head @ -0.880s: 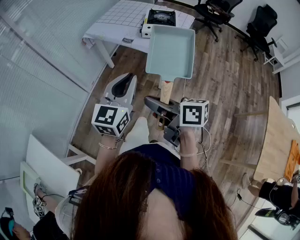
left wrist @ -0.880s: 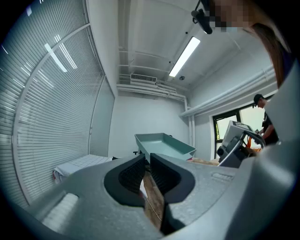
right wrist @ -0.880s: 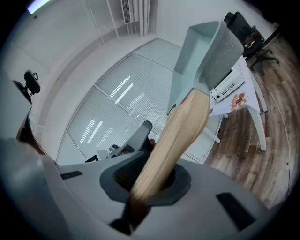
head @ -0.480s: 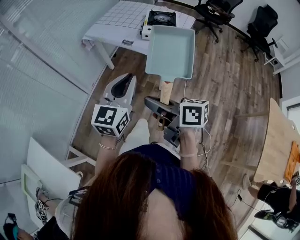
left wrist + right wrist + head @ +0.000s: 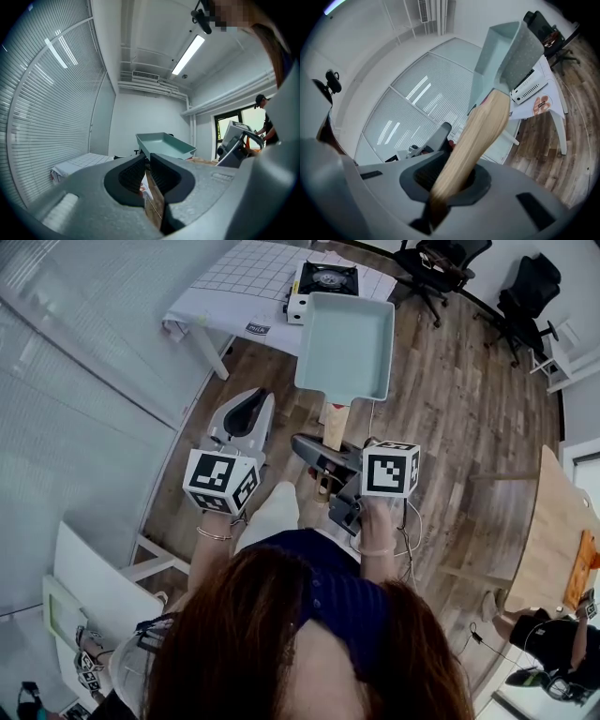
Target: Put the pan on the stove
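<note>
Jutting beyond right claw, pan, handle clamped

Person: reddish-brown hair; dark navy top; pale trousers; thin bangle at each wrist. The left gripper and right gripper: grey moulded shells, black ribbed pads. Each bears a white cube with black square markers.

Bright, even light — strong fisheye warp, dark vignetted corners
</note>
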### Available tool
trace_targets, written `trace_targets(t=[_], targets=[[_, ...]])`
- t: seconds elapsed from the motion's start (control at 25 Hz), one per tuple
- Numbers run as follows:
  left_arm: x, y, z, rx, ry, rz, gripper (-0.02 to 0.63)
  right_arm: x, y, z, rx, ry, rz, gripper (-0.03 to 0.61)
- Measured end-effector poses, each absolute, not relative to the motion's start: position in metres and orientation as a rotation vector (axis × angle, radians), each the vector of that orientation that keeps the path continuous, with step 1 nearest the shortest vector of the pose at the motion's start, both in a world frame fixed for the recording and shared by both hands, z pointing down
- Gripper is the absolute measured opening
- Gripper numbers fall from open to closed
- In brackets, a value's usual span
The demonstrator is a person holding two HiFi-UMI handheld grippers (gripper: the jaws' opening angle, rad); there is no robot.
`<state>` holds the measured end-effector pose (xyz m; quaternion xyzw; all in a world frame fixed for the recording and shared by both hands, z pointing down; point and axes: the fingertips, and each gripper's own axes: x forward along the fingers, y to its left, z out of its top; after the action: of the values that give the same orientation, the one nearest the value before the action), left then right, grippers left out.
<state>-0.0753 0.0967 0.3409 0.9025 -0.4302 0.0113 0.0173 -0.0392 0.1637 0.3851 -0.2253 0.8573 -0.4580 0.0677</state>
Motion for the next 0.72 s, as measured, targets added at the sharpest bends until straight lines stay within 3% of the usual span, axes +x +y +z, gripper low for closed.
trace_targets(t=[0.72], targets=[[-0.091, 0.029, 0.349, 2.806, -1.287, 0.043, 0.041, -0.054, 0.093, 0.387, -0.698, 2.549, -1.379, 0.048]])
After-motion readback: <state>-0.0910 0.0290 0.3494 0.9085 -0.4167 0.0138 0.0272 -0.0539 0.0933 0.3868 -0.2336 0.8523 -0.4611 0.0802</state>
